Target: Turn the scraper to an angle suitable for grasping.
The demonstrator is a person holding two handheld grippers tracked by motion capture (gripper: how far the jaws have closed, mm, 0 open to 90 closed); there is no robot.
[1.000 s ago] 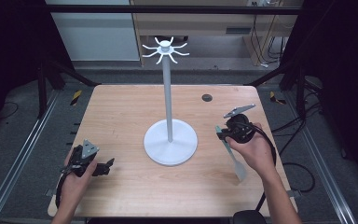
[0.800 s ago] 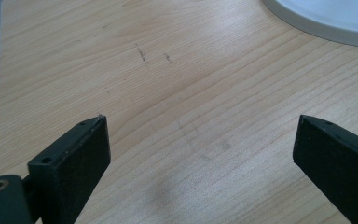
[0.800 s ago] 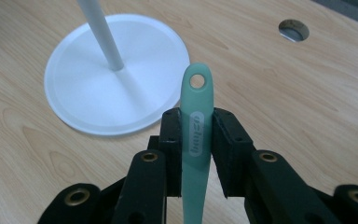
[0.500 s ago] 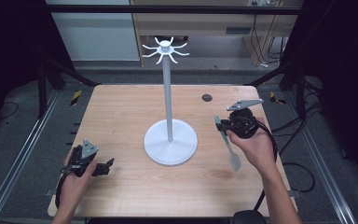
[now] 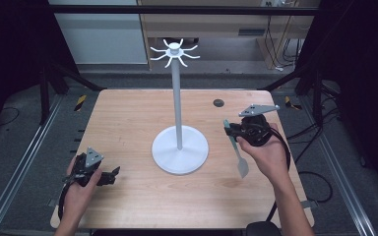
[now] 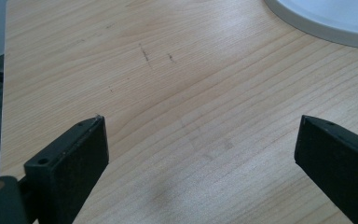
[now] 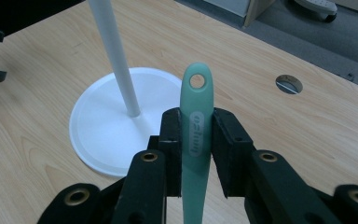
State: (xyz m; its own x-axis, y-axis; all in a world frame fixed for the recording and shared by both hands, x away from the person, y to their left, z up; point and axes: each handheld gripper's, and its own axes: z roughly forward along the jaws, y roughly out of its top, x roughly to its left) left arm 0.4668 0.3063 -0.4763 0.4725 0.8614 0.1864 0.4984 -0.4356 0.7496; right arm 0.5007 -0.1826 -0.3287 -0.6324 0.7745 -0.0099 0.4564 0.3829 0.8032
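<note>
Spatula clenched in my right jaws near desk's right edge, left jaws released; thin handle could twist, missing the stand's hooks.

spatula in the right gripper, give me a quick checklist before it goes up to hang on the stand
1. Grip on the spatula: the right gripper has both pads pressed on the handle. ok
2. Hanging hole: clear of the jaws at the handle's end, nothing blocking it. ok
3. Spatula off the table: blade hangs below the hand; whether it is clear of the wood, cannot tell.
4. Hooks on top of the stand: nothing hanging on them. ok
5. Stand base: flat on the table, pole upright. ok
6. Left gripper: open, nothing between its jaws, low near the table's front left, away from the stand. ok
</note>
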